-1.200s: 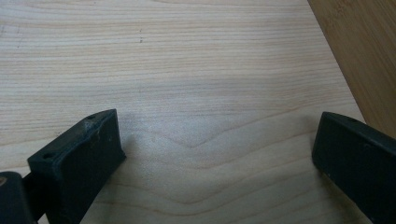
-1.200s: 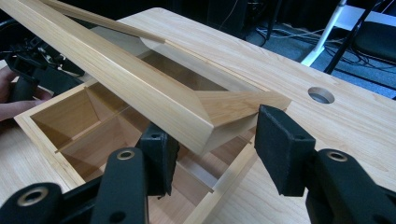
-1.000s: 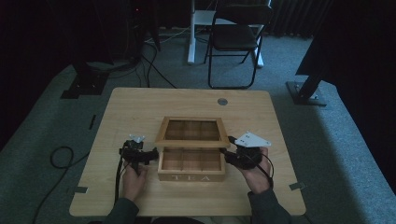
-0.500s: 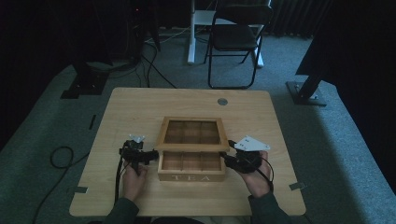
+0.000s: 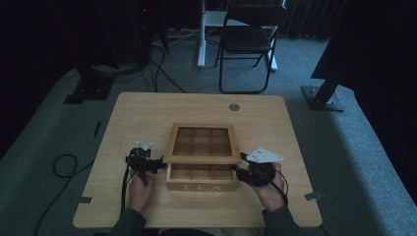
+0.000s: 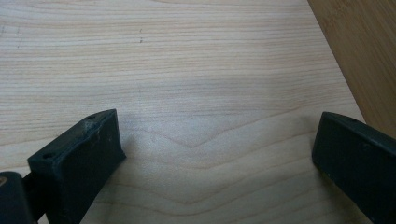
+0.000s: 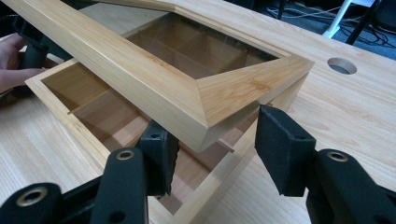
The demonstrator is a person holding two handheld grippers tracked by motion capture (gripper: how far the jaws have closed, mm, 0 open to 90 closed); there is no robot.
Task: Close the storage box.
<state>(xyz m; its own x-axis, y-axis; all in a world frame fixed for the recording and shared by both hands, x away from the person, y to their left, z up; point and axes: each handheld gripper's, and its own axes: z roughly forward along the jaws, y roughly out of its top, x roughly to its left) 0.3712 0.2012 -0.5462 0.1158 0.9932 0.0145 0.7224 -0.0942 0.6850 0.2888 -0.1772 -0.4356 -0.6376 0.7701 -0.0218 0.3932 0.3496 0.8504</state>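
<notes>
Tea box (image 5: 200, 176) sits near the front middle of the table (image 5: 147, 110), its lid (image 5: 201, 143) lifted at the front and tilted back, with a glass pane through which the compartments show. Across the table's bare light wood, open room spreads wide on every side of the box: a broad strip to the far edge, and clear bands to the left and right edges. A round cable hole (image 5: 234, 106) lies in the top well beyond the box. Past the far edge a folding chair (image 5: 248, 39) stands on the grey carpet, with dark stands and loose cables around it, all well apart from the work.

At the box's right end the right gripper (image 7: 215, 154) has its jaws partway apart, straddling the lid's front right corner. One jaw reaches in under the lid over the open tray, the other stands outside by the box's end wall. Whether the pads press on the wood cannot be told. Dividers inside the tray run just below the inner jaw.

Beside the box's left end the left gripper (image 6: 215, 154) rests low over bare table, its jaws spread wide with nothing between them. The box wall rises just beside its right jaw.
</notes>
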